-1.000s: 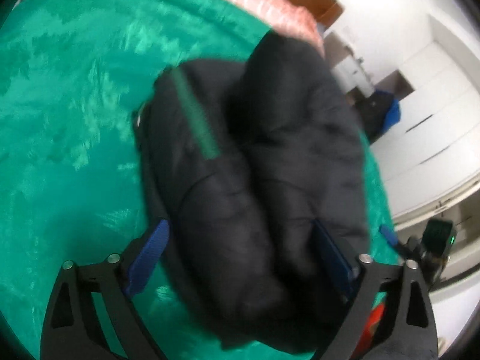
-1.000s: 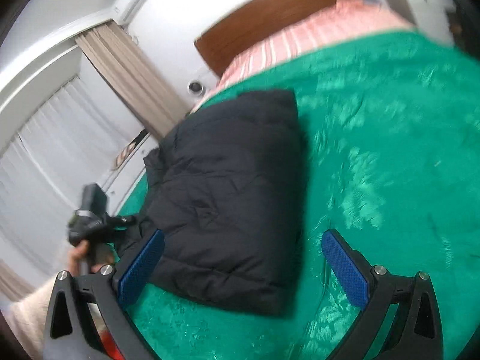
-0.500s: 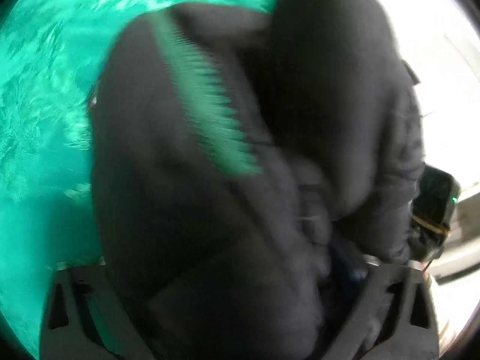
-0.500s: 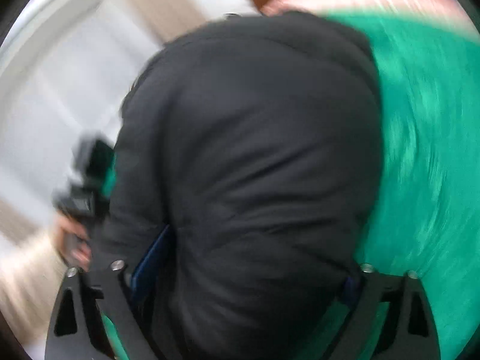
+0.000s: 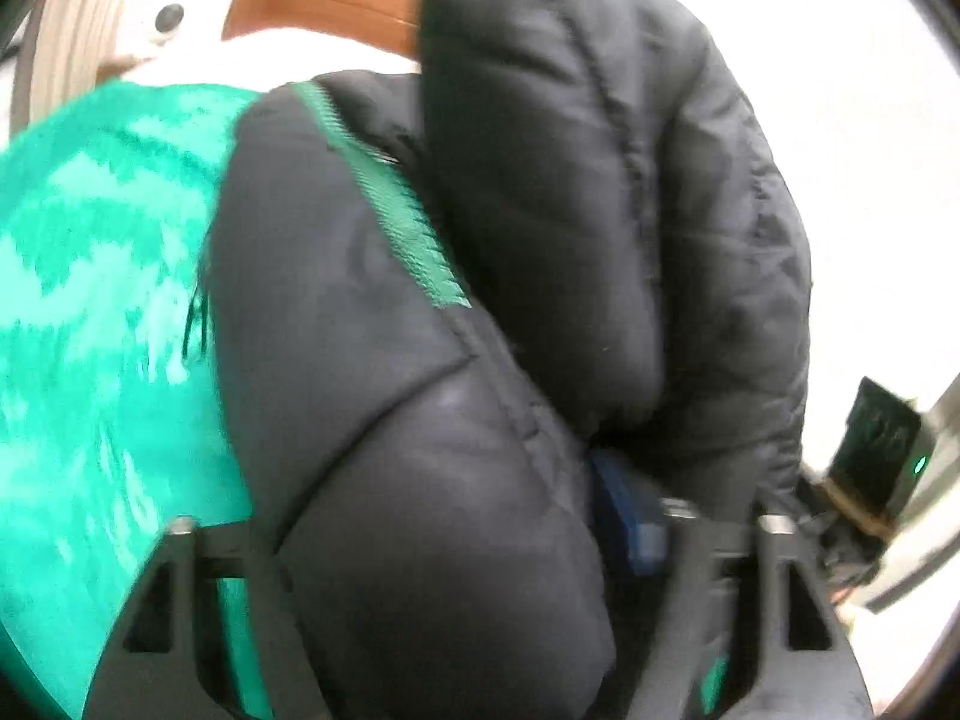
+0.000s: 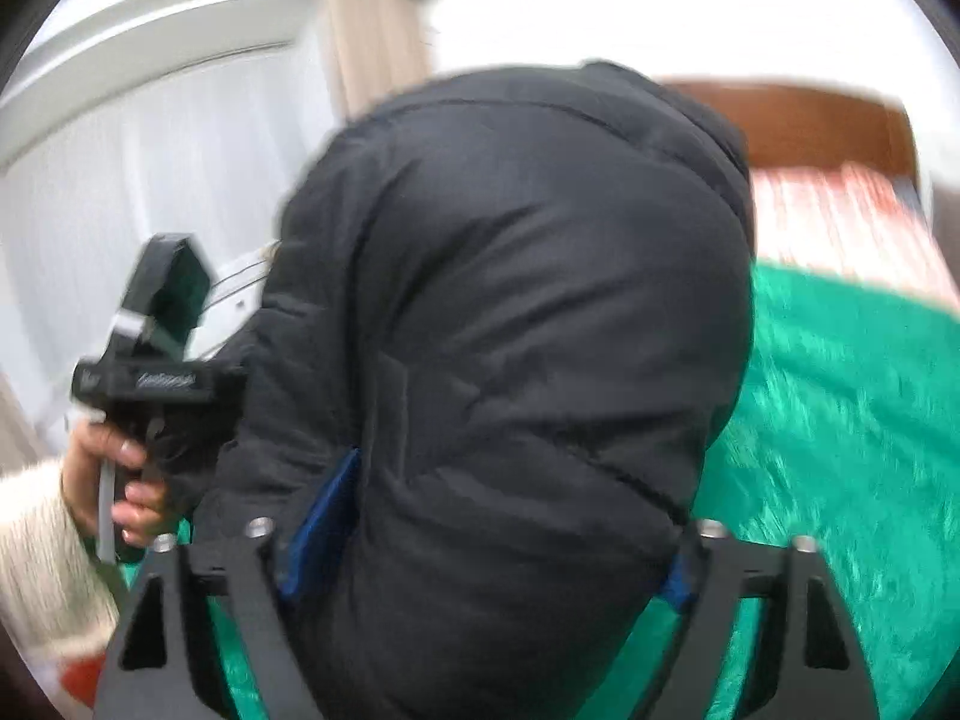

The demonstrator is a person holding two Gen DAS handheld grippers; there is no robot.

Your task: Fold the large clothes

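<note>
A folded black puffer jacket [image 5: 420, 420] with a green zip strip [image 5: 408, 222] fills the left wrist view. It is raised off the green bedspread [image 5: 90, 300]. My left gripper [image 5: 432, 516] is clamped wide on one end of the bundle. Its jaws are opening a little, and one blue pad [image 5: 630, 522] is pressed into the padding. In the right wrist view, the same jacket [image 6: 510, 330] bulges between the fingers of my right gripper [image 6: 498, 540]. Those jaws are also easing open, with both blue pads [image 6: 324, 516] against the fabric.
The green bedspread [image 6: 840, 420] lies below and to the right. Behind it are a striped pink pillow [image 6: 840, 210] and a wooden headboard [image 6: 810, 120]. A hand in a cream sleeve [image 6: 126, 480] grips the left tool's handle. Pale curtains [image 6: 372, 42] hang at the back left.
Both grippers stood open before the jacket as it lay on the bed. They pushed in around it, closed on the bundle and raised it, so the headboard now shows behind.
</note>
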